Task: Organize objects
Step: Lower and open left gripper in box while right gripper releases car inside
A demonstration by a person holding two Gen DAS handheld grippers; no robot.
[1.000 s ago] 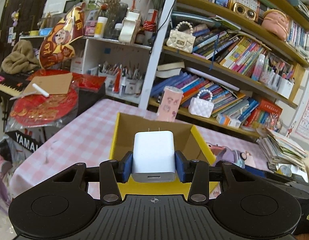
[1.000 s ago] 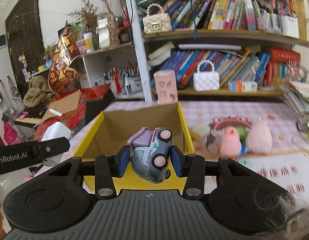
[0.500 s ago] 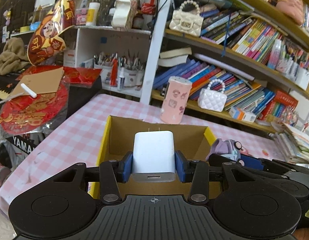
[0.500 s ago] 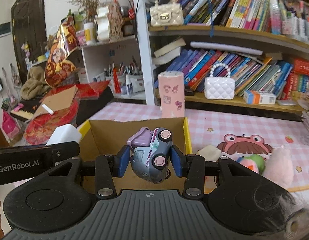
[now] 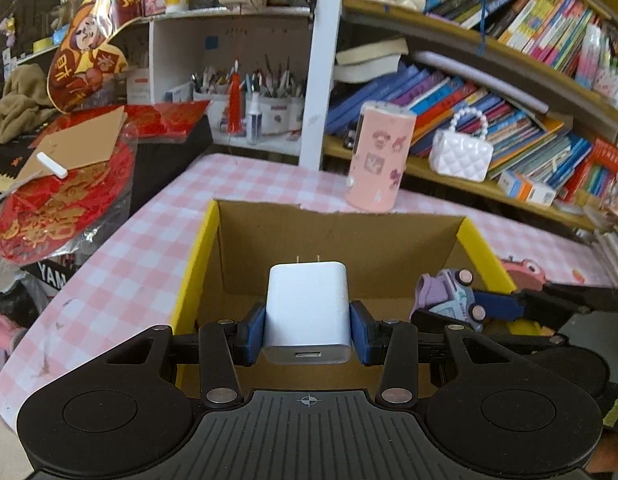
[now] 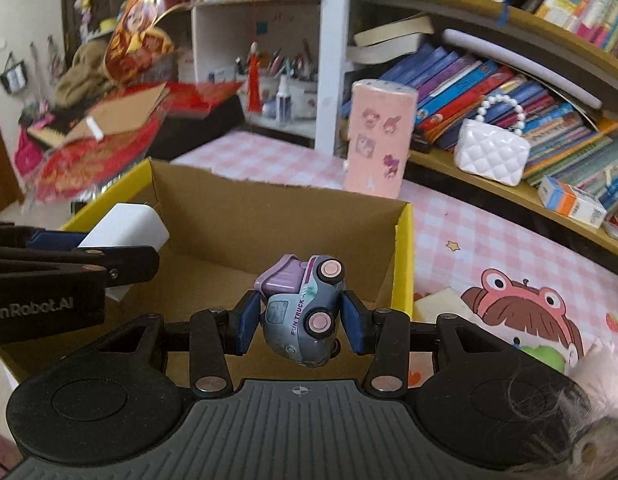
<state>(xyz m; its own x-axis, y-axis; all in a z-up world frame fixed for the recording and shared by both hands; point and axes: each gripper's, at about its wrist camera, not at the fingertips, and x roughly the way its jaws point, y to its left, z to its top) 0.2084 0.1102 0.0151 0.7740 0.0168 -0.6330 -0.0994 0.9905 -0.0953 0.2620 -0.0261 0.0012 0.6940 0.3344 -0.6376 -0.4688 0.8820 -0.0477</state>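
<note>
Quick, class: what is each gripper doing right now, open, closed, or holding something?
Left gripper: closed on the white charger.
Right gripper: closed on the toy truck.

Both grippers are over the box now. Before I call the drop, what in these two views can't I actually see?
- Cardboard box floor: left wrist view, its near part is hidden behind the white charger and left gripper.
- Box's near wall: both views, covered by the gripper bodies.
- Toy truck underside: right wrist view, faces away in the right gripper.
- Left shelf clutter: right wrist view, motion-blurred.
</note>
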